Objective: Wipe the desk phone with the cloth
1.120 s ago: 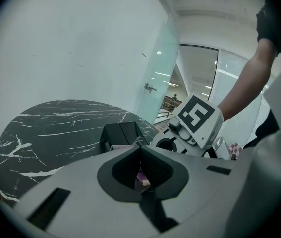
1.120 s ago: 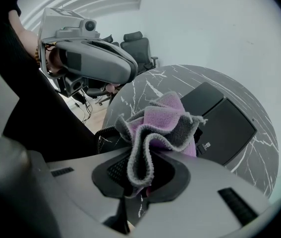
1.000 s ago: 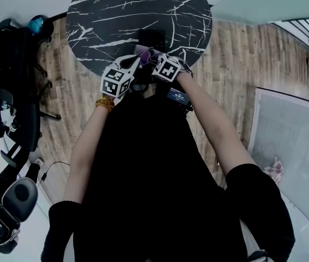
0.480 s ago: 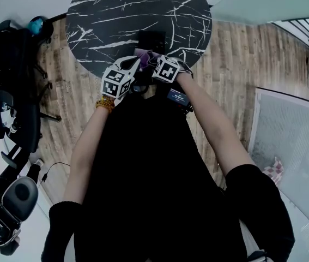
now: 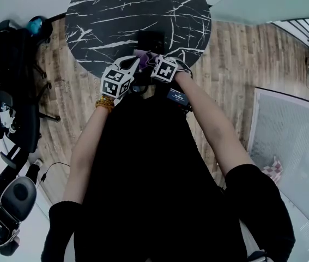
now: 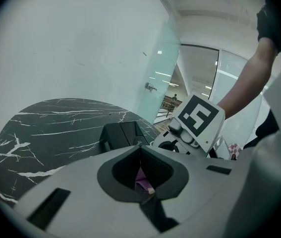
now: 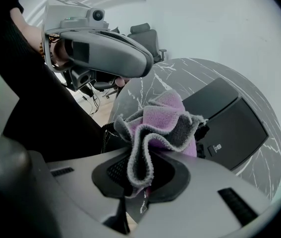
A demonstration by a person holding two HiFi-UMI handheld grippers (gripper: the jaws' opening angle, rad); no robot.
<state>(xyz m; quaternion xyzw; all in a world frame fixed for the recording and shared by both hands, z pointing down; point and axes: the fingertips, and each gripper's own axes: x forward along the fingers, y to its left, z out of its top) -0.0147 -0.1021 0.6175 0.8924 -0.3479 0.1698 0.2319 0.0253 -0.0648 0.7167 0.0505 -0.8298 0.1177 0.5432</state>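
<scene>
My right gripper [image 5: 152, 62] has slid a little left and nearer me. The cloth [image 5: 143, 60] bunched in it has drawn back a touch from the phone [image 5: 151, 39], toward the table's [image 5: 100, 15] near edge.

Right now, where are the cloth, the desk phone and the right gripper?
cloth [image 7: 167, 115]: right gripper view, its purple fold.
desk phone [image 7: 232, 130]: right gripper view, its black top face.
right gripper [image 7: 141, 162]: right gripper view, between its fingertips, shut on the cloth.

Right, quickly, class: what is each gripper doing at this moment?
Left gripper: closed, a purple scrap of the cloth between its jaws.
Right gripper: closed on the cloth.
</scene>
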